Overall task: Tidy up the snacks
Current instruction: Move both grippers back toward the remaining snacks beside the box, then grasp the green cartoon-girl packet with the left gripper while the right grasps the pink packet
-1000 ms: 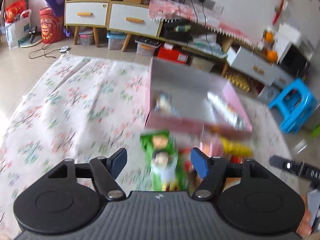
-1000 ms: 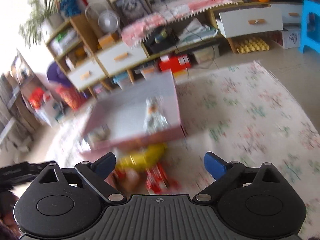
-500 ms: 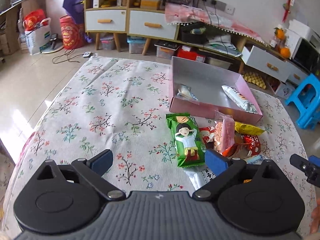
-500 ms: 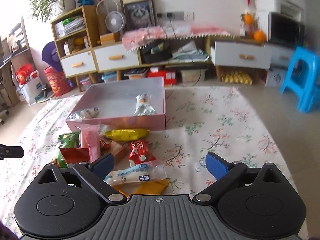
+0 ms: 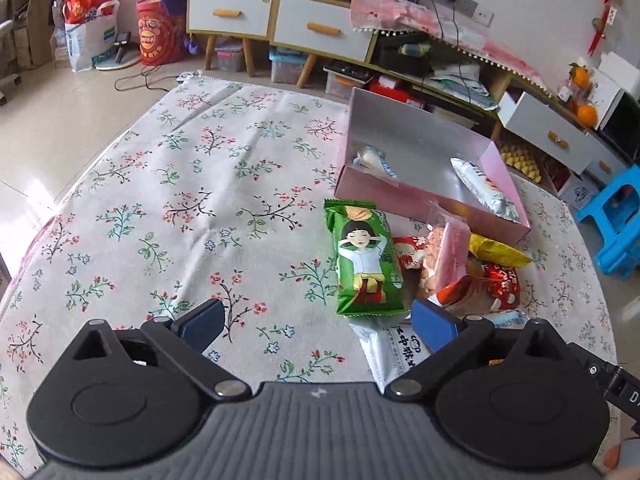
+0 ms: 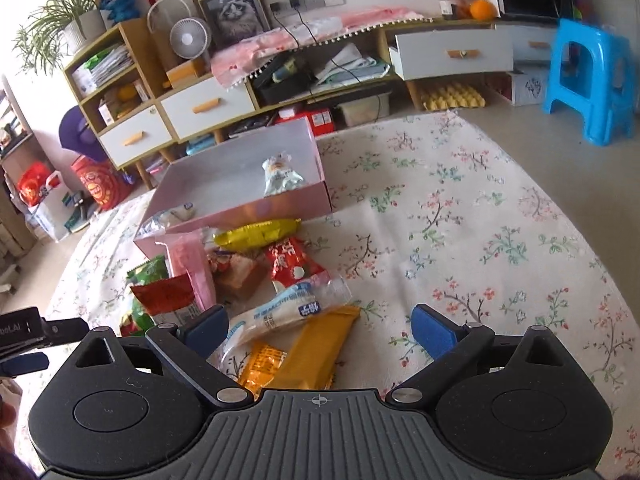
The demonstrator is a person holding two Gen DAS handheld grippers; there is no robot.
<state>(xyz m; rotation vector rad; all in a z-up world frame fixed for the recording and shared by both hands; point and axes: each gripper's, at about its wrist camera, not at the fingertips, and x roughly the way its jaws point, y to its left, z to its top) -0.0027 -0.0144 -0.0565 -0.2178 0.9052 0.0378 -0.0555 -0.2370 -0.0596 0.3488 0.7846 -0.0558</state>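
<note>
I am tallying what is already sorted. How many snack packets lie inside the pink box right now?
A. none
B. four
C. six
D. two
D: the pink box holds just two packets, a small white wrapped snack near one end and a long white packet near the other, while the other snacks lie on the floral cloth in front of it.
</note>
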